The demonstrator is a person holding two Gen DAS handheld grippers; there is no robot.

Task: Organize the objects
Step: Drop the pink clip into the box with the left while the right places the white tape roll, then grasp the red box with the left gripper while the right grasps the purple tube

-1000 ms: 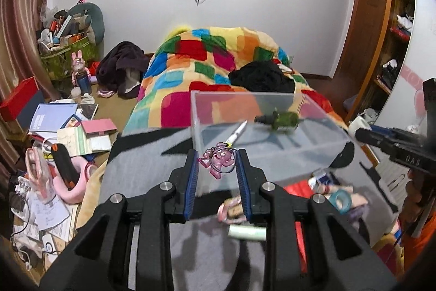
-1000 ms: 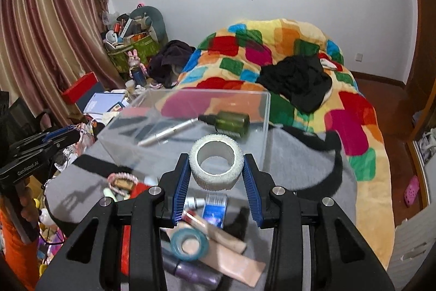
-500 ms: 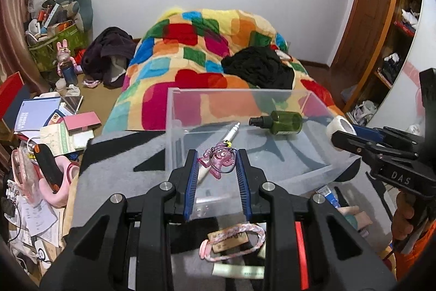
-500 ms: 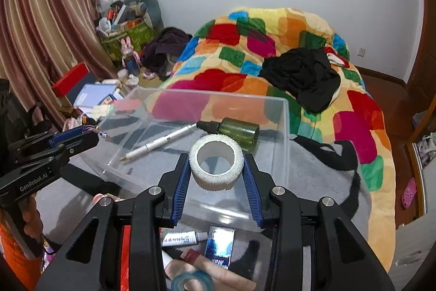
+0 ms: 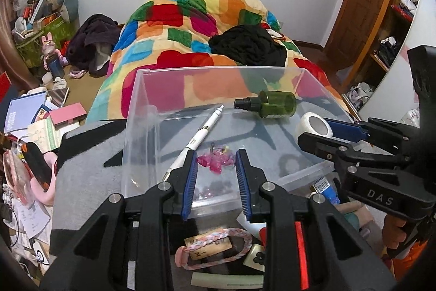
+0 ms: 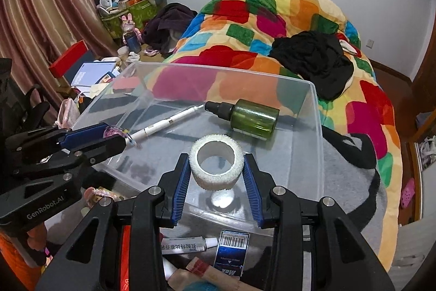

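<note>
- Clear bin (image 5: 141, 111), set on the grey blanket at the bed's foot, already contains a pen (image 5: 201, 132) and a green bottle (image 5: 275, 104).
- Pink charm (image 5: 216, 160) is seen between the left gripper (image 5: 216, 173) pads with gaps on both sides; whether it hangs or lies on the bin floor cannot be told.
- White tape roll (image 6: 216, 161) is pinched by the right gripper (image 6: 216, 179) above the bin; if released on edge, it may roll toward the bottle.
- A collision between the grippers is judged possible, since both are crowded over one bin.
</note>
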